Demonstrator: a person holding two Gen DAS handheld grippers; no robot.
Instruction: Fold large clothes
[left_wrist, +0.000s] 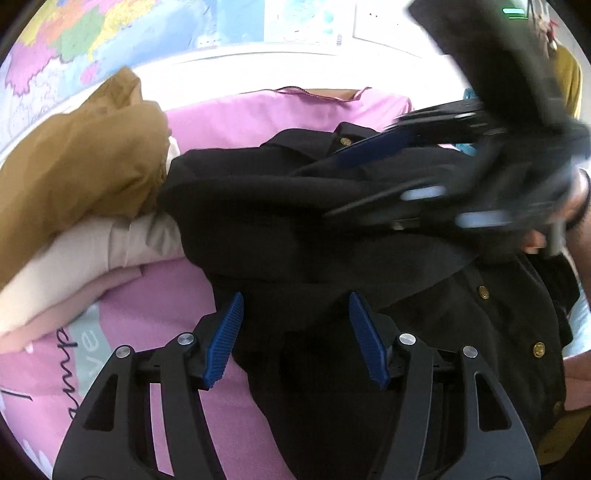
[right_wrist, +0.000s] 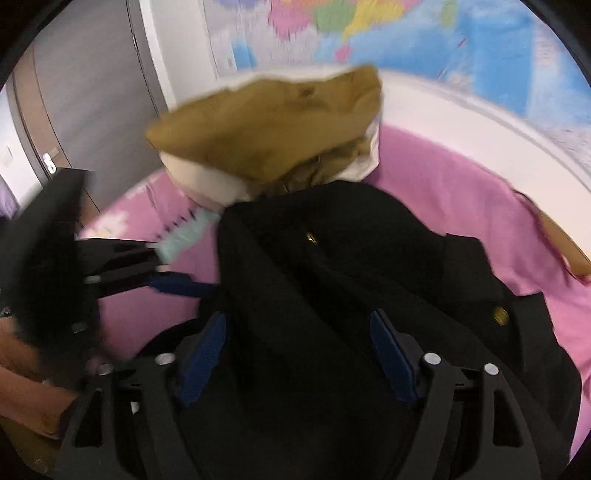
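Left hand-held gripper (left_wrist: 295, 332) parted, over black coat (left_wrist: 295, 206)

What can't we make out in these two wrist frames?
- Right gripper: left wrist view, motion-smeared; its shape is unclear there.
- Left gripper: right wrist view, blurred, one pad washed out pale.
- Black coat: its lower part is hidden behind the gripper bodies and cut by the frame edges in both views.
- Print on the pink sheet: left wrist view, cut by the edge, unreadable.
- Wall map: right wrist view, too blurred to read.
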